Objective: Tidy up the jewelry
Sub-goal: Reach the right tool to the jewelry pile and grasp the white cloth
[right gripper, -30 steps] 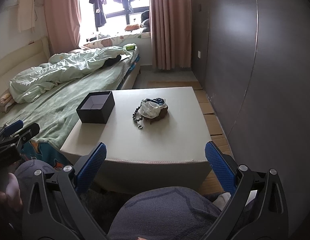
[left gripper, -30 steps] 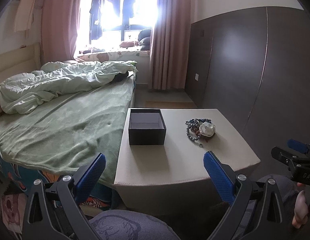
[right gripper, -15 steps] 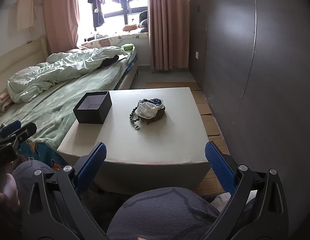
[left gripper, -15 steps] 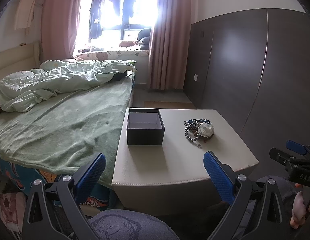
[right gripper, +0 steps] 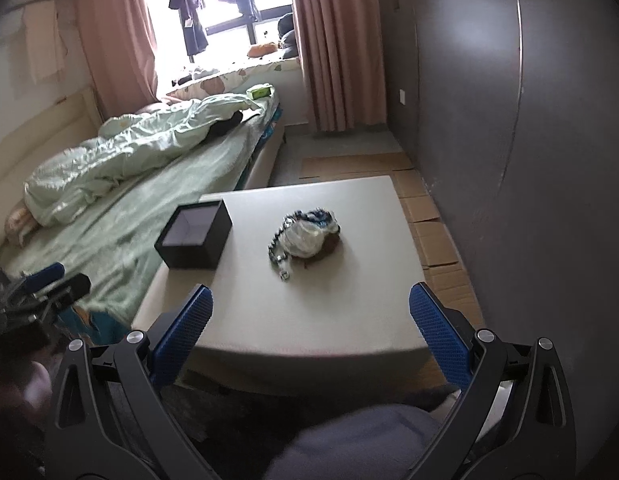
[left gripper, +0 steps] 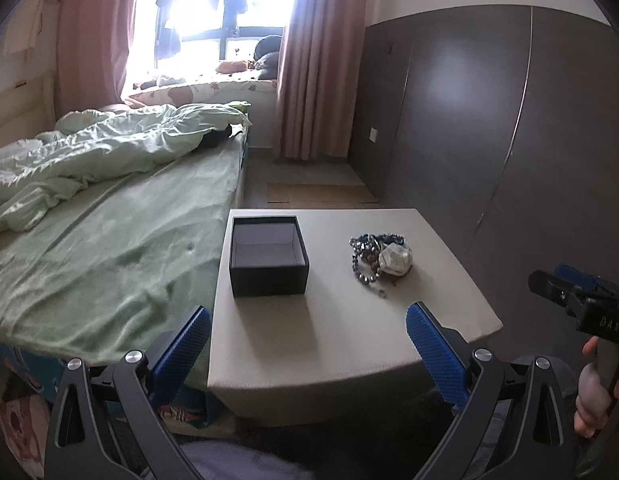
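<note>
Both grippers, left gripper (left gripper: 307, 334) and right gripper (right gripper: 311, 322), hang wide open and empty short of the table (left gripper: 269, 340), having crept slightly closer over the last second. Nothing is sorted yet: the jewelry pile (right gripper: 305, 234) lies mid-table beside the open black box (left gripper: 267, 258), which seems empty.

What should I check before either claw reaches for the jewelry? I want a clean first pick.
1. Black box open, nothing seen inside: ok.
2. Jewelry pile apart from the box, in the open on the table: ok.
3. Left claw open, holding nothing: ok.
4. Right claw open, holding nothing: ok.
5. Pieces separable: cannot tell, they lie tangled around a white bundle.
6. Path to the pile unobstructed: ok.
</note>
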`<state>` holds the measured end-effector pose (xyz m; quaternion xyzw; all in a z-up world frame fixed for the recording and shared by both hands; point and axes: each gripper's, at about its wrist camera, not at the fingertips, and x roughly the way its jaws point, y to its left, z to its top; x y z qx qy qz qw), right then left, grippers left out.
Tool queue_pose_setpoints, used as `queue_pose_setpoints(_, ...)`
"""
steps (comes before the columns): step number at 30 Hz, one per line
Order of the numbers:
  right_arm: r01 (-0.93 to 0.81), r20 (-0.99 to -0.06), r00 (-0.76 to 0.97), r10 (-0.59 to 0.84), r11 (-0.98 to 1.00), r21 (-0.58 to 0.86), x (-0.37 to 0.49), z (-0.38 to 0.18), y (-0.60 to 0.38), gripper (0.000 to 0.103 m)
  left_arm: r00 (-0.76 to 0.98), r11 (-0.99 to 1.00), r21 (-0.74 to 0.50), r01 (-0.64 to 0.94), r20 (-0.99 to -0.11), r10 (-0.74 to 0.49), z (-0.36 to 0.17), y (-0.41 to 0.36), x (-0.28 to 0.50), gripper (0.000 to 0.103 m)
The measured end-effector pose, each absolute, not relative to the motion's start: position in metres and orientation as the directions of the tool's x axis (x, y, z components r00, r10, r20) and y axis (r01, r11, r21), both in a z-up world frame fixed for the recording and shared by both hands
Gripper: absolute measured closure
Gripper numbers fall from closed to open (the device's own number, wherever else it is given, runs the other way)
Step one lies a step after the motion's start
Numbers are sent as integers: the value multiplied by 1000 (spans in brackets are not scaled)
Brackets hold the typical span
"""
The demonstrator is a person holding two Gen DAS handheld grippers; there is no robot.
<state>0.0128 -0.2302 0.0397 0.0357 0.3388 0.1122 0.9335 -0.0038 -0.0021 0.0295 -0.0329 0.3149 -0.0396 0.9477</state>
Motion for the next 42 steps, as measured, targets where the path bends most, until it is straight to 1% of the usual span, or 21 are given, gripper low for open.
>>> queue_pose_setpoints(1,-183,-625,745,234,972,146,18,41,-230,5,799,994,-86,65,-593,-103,32,-4,3,8)
queue_pose_setpoints(3,-182,-625,740,248,969,169,33,42,-232,5,797,992,-89,86,-592,-122,34,-8,13,14)
queue_pose_setpoints(5,-184,-626,731,272,962,202,50,41,-235,5,789,991,-84,107,-599,-136,34,-15,27,18)
queue_pose_setpoints(6,-184,-629,724,283,958,219,56,40,-237,9,783,990,-81,117,-605,-142,34,-17,34,23)
queue_pose_setpoints(7,-178,-640,708,299,952,247,69,37,-240,12,776,989,-81,126,-613,-149,33,-20,41,25)
queue_pose_setpoints(8,-174,-649,695,310,948,267,77,34,-242,20,764,986,-86,140,-624,-163,31,-24,51,29)
queue_pose_setpoints(9,-168,-659,676,330,940,298,88,31,-245,26,756,984,-92,150,-630,-174,29,-26,58,32)
queue_pose_setpoints(11,-154,-671,649,358,926,345,107,24,-249,29,745,982,-95,163,-641,-186,25,-31,75,37)
queue_pose_setpoints(15,-115,-701,596,392,906,408,147,8,-257,42,711,975,-117,191,-669,-219,13,-38,111,45)
queue_pose_setpoints(17,-104,-708,570,416,892,440,163,2,-259,43,693,971,-135,196,-682,-235,7,-40,129,46)
queue_pose_setpoints(21,-90,-724,538,431,884,459,191,-4,-260,43,654,962,-161,219,-708,-267,-3,-47,167,54)
queue_pose_setpoints(22,-86,-726,533,435,881,465,197,-6,-260,43,642,957,-176,229,-712,-285,-5,-49,177,55)
queue_pose_setpoints(25,-64,-729,522,443,873,484,215,-10,-264,43,596,943,-226,244,-732,-330,-14,-56,200,55)
queue_pose_setpoints(32,-11,-744,472,473,847,532,240,-38,-274,43,491,923,-261,283,-787,-374,-45,-78,252,55)
queue_pose_setpoints(34,-10,-758,444,479,848,530,245,-47,-270,43,471,918,-276,283,-794,-384,-55,-80,259,58)
queue_pose_setpoints(36,-2,-771,421,478,850,526,248,-56,-269,45,442,909,-310,279,-799,-408,-67,-81,268,64)
queue_pose_setpoints(40,21,-768,385,511,827,561,251,-69,-267,45,397,889,-370,271,-798,-453,-84,-84,277,65)
queue_pose_setpoints(41,21,-768,376,519,823,567,251,-71,-266,45,383,882,-386,270,-797,-466,-89,-86,279,66)
queue_pose_setpoints(42,21,-765,362,532,816,577,252,-75,-264,45,373,878,-396,270,-797,-475,-93,-87,281,69)
